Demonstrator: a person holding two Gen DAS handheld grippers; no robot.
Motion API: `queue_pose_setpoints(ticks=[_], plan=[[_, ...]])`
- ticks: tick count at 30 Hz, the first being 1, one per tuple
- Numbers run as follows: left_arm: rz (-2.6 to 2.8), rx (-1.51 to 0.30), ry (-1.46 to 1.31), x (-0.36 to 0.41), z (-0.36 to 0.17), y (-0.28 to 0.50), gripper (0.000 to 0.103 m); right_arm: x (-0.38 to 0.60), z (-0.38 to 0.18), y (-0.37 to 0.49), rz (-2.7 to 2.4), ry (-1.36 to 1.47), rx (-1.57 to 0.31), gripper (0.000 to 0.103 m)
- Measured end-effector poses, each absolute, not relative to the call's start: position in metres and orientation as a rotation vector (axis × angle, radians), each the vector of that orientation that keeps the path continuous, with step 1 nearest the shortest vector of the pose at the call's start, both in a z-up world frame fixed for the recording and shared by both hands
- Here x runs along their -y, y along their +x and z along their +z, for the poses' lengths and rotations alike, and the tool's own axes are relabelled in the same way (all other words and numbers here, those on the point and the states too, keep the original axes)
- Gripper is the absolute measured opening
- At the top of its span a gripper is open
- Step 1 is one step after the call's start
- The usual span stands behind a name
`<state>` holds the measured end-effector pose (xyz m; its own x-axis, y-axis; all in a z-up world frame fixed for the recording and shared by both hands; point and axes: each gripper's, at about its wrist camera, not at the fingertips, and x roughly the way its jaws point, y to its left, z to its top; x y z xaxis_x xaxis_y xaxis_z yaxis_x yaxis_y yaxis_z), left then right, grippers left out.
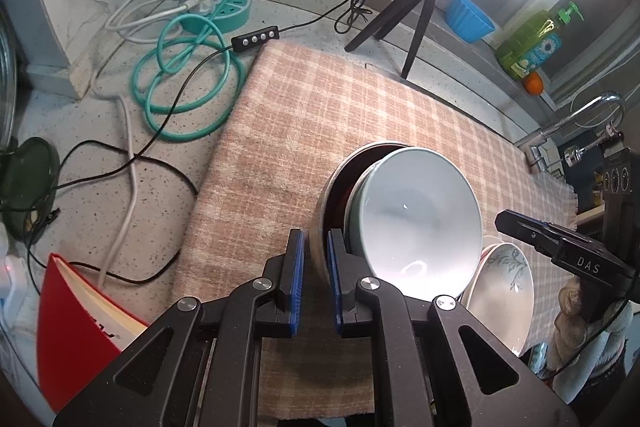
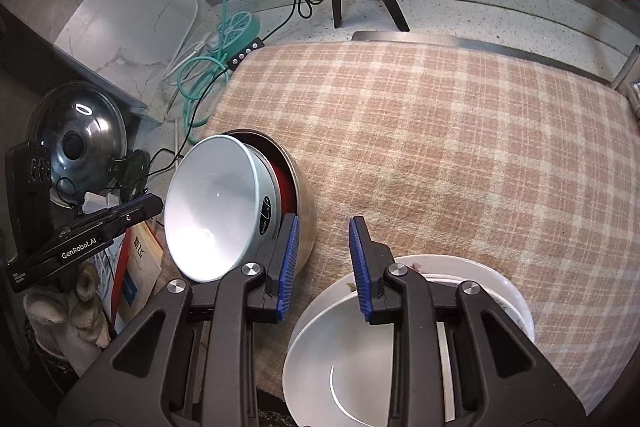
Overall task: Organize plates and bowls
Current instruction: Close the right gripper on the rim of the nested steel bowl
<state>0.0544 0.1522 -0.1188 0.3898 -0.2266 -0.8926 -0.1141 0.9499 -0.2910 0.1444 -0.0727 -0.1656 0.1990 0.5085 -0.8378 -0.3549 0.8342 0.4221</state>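
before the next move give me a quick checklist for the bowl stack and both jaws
1. Left gripper grip: jaws closed on the rim of the steel bowl. ok
2. Nested stack: pale green bowl sits tilted inside the steel bowl, not seated flat. not ok
3. Right gripper: jaws apart, nothing between them. ok
4. Right gripper clearance: its left pad lies close against the steel bowl in the right wrist view; contact unclear. cannot tell
5. White plates on the checked cloth, beside the stack, apart from it. ok
6. Free cloth beyond the stack for setting down. ok
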Motion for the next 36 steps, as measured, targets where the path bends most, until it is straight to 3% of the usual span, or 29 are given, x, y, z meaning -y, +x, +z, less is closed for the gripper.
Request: queue_pose_setpoints(ticks=[25,36], plan=[[-0.1,-1.205,-0.356,-0.152,-0.137,0.061,0.01,0.061,-0.192,0.156,0.655,0.227,-1.328,0.026],[-0.12,-1.222,-0.376,-0.15,-0.144,0.066,0.01,0.053,-0.2,0.158,0.675,0.237,-1.357,0.015]])
